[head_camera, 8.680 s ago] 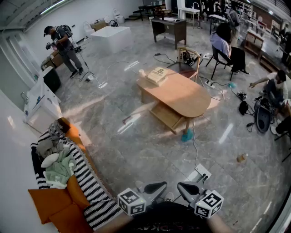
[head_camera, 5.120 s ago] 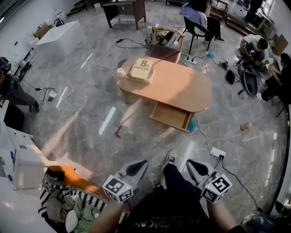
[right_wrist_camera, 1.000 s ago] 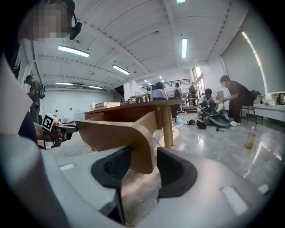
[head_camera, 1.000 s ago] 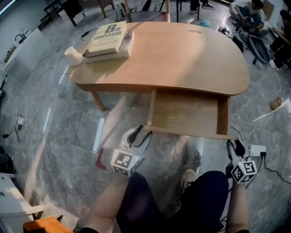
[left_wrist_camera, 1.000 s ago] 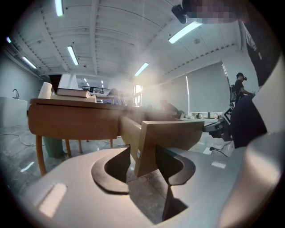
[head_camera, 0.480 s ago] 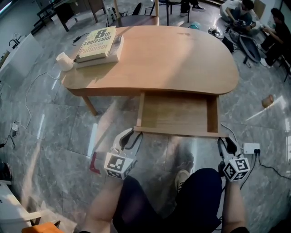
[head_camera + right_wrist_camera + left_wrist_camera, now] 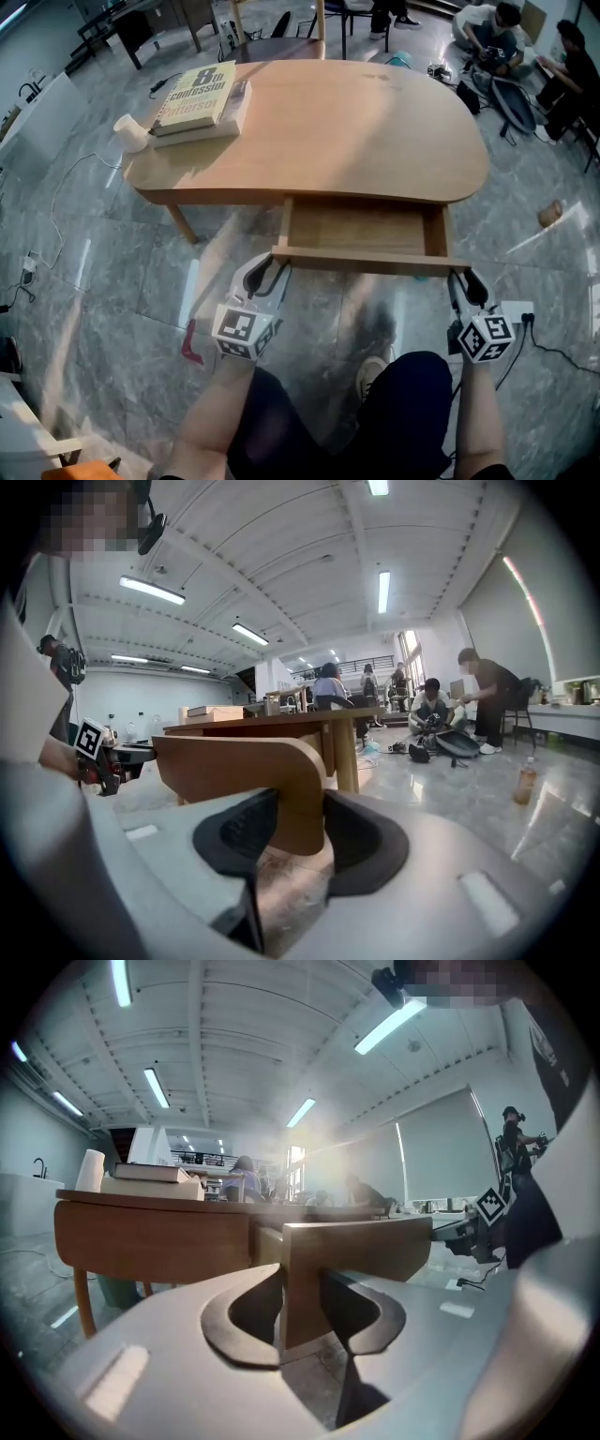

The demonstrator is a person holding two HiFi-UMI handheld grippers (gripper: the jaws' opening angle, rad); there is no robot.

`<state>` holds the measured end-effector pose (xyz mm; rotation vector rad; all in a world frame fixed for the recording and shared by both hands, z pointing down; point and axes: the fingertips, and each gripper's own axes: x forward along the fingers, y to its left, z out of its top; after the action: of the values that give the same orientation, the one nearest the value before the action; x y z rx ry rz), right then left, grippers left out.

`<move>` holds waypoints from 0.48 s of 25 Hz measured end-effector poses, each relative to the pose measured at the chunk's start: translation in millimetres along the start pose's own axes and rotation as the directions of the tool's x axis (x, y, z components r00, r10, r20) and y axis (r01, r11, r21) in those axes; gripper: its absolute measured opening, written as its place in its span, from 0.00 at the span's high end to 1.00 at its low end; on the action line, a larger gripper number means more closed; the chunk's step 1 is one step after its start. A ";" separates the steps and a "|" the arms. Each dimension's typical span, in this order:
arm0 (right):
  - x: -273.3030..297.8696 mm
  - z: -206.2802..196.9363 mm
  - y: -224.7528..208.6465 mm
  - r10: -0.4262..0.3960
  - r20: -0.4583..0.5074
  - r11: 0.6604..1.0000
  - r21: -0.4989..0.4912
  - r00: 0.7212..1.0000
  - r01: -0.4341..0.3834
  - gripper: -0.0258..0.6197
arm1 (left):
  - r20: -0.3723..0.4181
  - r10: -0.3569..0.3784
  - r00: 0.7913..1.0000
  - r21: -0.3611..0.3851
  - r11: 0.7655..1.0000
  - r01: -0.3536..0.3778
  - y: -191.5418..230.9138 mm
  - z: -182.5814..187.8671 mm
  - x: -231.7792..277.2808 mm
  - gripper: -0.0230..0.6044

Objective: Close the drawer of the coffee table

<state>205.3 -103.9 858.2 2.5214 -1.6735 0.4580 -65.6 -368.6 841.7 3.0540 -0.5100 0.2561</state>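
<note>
Just clamped left gripper (image 7: 267, 268) onto left end of drawer front (image 7: 370, 260), right gripper (image 7: 466, 279) onto right end, pads tight both sides, w/ drawer (image 7: 361, 230) approx half out of coffee table (image 7: 375, 141).

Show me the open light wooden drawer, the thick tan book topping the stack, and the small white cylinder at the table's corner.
light wooden drawer (image 7: 370, 260), head view, middle of its front panel.
thick tan book (image 7: 195, 92), head view, centre of its cover.
small white cylinder (image 7: 131, 133), head view, its side.

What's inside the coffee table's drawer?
The drawer shows only bare wood, nothing in it. Its rear part is covered by the tabletop, so that stretch can't be checked.
</note>
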 end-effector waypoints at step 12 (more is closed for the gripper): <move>54.7 19.2 -21.2 -0.039 0.000 0.998 0.038 0.999 0.039 0.72 | -0.010 0.044 0.999 -0.022 0.999 -0.044 27.0 6.6 52.3 0.75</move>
<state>248.1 -148.4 857.9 2.5762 -1.6275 0.4910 -24.6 -411.2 844.2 3.0211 -0.5755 0.2647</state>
